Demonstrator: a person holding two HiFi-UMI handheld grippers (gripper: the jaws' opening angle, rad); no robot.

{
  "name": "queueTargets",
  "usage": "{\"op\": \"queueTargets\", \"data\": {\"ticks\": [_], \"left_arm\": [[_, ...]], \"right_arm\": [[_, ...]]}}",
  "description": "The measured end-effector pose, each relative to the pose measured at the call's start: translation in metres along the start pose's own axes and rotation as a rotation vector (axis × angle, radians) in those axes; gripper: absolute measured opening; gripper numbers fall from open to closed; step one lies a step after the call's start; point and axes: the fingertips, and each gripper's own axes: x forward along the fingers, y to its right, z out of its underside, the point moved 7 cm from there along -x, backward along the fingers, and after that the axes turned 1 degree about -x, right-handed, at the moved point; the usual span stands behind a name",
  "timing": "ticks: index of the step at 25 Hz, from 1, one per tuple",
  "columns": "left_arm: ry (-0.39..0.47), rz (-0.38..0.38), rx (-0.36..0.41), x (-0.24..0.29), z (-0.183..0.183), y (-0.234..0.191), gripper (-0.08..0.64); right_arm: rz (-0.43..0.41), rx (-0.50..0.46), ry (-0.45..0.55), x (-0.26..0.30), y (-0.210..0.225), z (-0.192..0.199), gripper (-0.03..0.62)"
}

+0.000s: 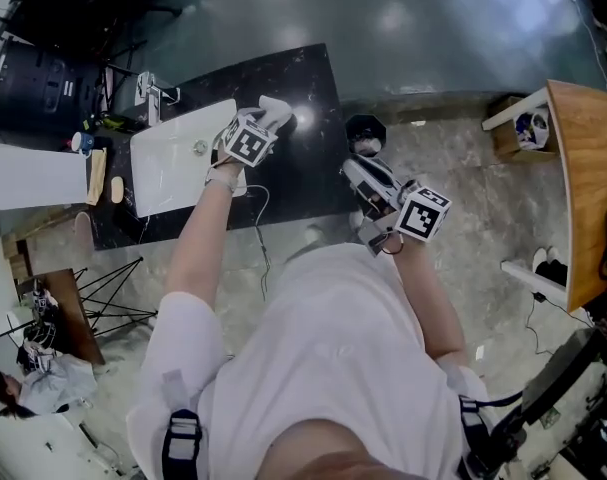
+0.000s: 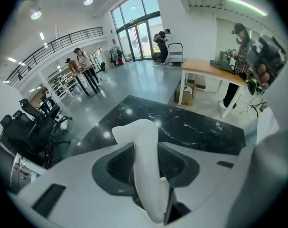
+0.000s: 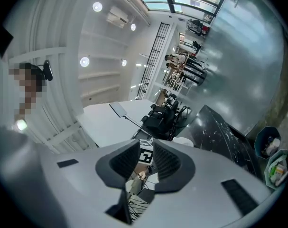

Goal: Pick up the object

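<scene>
The person is standing over a black marbled desk [image 1: 305, 158], holding a hand-held gripper in each hand. The left hand-held gripper [image 2: 147, 161] is reaching out over the desk top, just beside the right edge of a white basin [image 1: 173, 166] that is sitting in the desk's left part. Its jaws are closing in on a white curved object [image 2: 143, 137]: both dark ribbed pads [image 2: 119, 164] are pressing against the object's sides, so the jaws are standing only partly apart, with the object filling the gap between them. The object is running up from between the pads and bending over at its far end, which is sticking out past the jaw tips above the dark surface. In the head view the same white piece is showing beyond the marker cube [image 1: 248, 141]. Whether it is touching the desk or hanging clear of it cannot be told.

The right hand-held gripper [image 3: 144, 159] is hovering off the desk's near right corner, over the pale stone floor [image 1: 453, 168] and well apart from the object. Its jaws are standing a narrow way apart and gripping nothing; only the room is showing through the gap. A small dark bin [image 1: 365, 131] is standing on the floor just beyond it.
</scene>
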Motion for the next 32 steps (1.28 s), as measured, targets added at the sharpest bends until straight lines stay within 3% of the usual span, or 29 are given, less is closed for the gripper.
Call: {"op": "queueTargets", "data": {"ticks": [10, 14, 16, 18, 23, 32], "left_arm": [[0.018, 0.063, -0.126, -0.006, 0.003, -0.003, 0.167], [0.01, 0.06, -0.106, 0.001, 0.007, -0.003, 0.171], [-0.07, 0.052, -0.071, 0.017, 0.021, -0.002, 0.165], [-0.128, 0.023, -0.095, 0.029, 0.037, -0.003, 0.153], [-0.063, 0.005, -0.118, 0.027, 0.027, -0.004, 0.153], [-0.092, 0.01, -0.139, 0.03, 0.032, -0.005, 0.153]], "right_arm": [[0.014, 0.001, 0.0, -0.007, 0.0, 0.002, 0.078], [0.017, 0.003, -0.002, -0.007, 0.001, 0.004, 0.078], [0.019, 0.003, -0.001, -0.006, 0.001, 0.003, 0.078], [0.022, 0.001, 0.004, -0.007, 0.001, 0.002, 0.078], [0.037, 0.009, 0.028, -0.011, 0.008, -0.005, 0.078], [0.025, 0.008, 0.035, -0.006, 0.01, -0.007, 0.078]]}}
